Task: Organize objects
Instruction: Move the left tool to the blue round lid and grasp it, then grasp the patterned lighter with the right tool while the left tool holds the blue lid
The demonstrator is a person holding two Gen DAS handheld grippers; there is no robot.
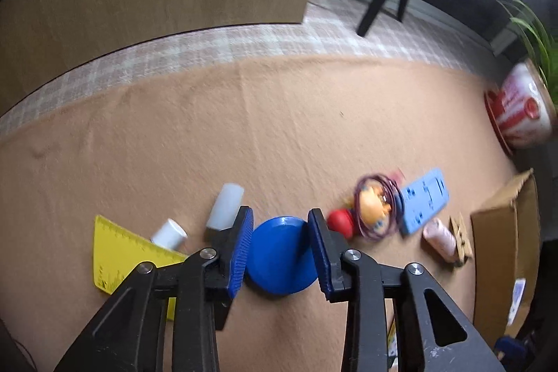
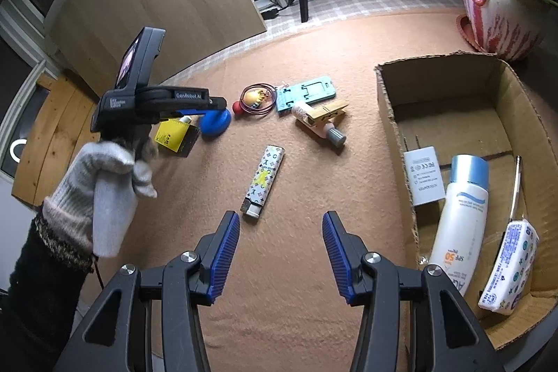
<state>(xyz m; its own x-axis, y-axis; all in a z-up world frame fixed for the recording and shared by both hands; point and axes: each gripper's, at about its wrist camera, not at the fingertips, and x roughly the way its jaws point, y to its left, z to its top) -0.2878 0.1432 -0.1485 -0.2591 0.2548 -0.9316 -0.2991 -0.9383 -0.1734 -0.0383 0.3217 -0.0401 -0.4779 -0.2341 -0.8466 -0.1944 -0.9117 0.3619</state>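
1. Right claw (image 2: 280, 218): released and empty, hanging over bare carpet (image 2: 314, 267), just short of the lighter (image 2: 264, 178). Best kept clear of the left side for now.
2. Left claw (image 1: 280, 213): straddling the blue disc (image 1: 282, 257), one pad at each side of its rim. Cannot tell whether the pads truly press or merely flank it.
3. Disc lying flat on the carpet at the left end of the loose row, between a white tube (image 1: 225, 206) on its left and a red ball (image 1: 340, 222) on its right, both close by.
4. Judged step: gripping the disc for a carry to the box (image 2: 383, 114) at the right. Centre the pads across the widest part, square to the rim; squeeze firmly before lifting, since a thin round edge may slip or tip. Lift straight up to spare the tube and ball.
5. Likely drop spot: the bare far part of the box floor, away from the bottle (image 2: 460, 208).
6. Writing, near to far: "SPF 50" on the bottle, seen upside down; monogram pattern on the lighter; roughly "GenRobot.AI" on the left claw's body. Charger (image 2: 423, 176) print too small to read.
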